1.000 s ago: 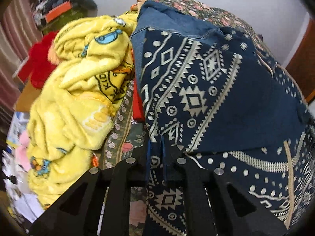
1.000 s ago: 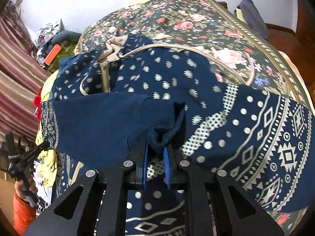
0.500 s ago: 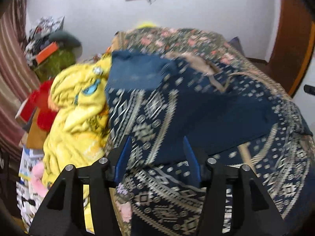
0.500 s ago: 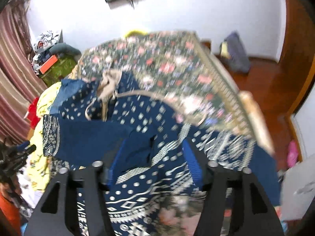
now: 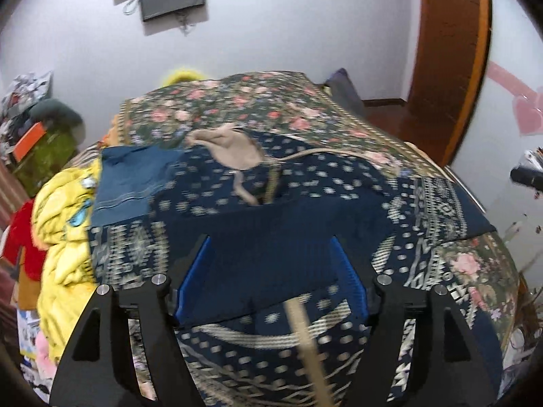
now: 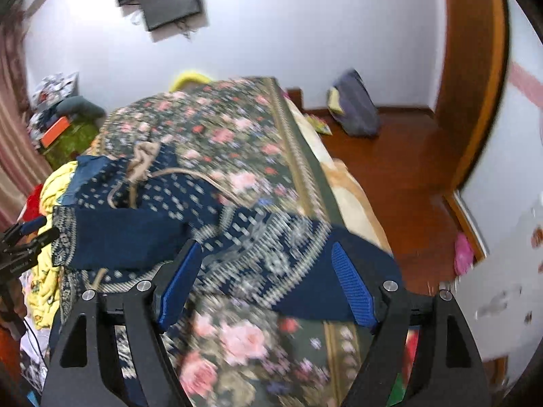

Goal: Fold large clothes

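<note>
A large navy garment (image 5: pixel 305 210) with cream geometric print and a tan neckline lies partly folded on the floral bedspread (image 5: pixel 258 108). A plain navy flap is folded over its near part. My left gripper (image 5: pixel 271 281) is open and empty above that flap. My right gripper (image 6: pixel 268 281) is open and empty above the garment's (image 6: pixel 190 210) right edge and the bedspread (image 6: pixel 237 129). The left gripper also shows at the left edge of the right wrist view (image 6: pixel 23 240).
A yellow blanket (image 5: pixel 64 237) and red cloth (image 5: pixel 20 237) are heaped at the bed's left. A cluttered green box (image 5: pixel 44 149) stands at the back left. A purple bag (image 6: pixel 356 108) lies on the wooden floor. A wooden door (image 5: pixel 448 57) is on the right.
Both grippers were shut on the navy garment a second ago. They have let go, opened wide and pulled back and up, so the whole bed shows.
</note>
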Action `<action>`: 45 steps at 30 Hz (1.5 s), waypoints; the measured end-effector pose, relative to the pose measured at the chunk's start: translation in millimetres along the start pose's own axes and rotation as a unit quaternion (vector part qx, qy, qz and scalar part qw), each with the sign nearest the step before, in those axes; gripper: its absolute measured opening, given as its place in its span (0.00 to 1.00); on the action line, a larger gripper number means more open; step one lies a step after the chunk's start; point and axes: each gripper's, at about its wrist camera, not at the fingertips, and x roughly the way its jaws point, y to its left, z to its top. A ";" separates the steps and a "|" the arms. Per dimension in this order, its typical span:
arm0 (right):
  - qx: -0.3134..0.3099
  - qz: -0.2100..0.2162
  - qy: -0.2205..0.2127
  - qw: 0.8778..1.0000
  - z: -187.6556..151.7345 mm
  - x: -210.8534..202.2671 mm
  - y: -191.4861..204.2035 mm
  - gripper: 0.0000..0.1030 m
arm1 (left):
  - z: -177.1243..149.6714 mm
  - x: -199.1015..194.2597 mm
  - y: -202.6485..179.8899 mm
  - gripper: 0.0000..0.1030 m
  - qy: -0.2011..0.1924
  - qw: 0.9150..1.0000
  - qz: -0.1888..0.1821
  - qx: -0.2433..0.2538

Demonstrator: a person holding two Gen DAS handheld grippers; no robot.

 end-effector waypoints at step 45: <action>0.123 -0.036 -0.020 0.991 12.8 51.2 -64.7 0.10 | -21.4 53.1 -26.0 0.69 0.070 0.996 -0.042 -0.023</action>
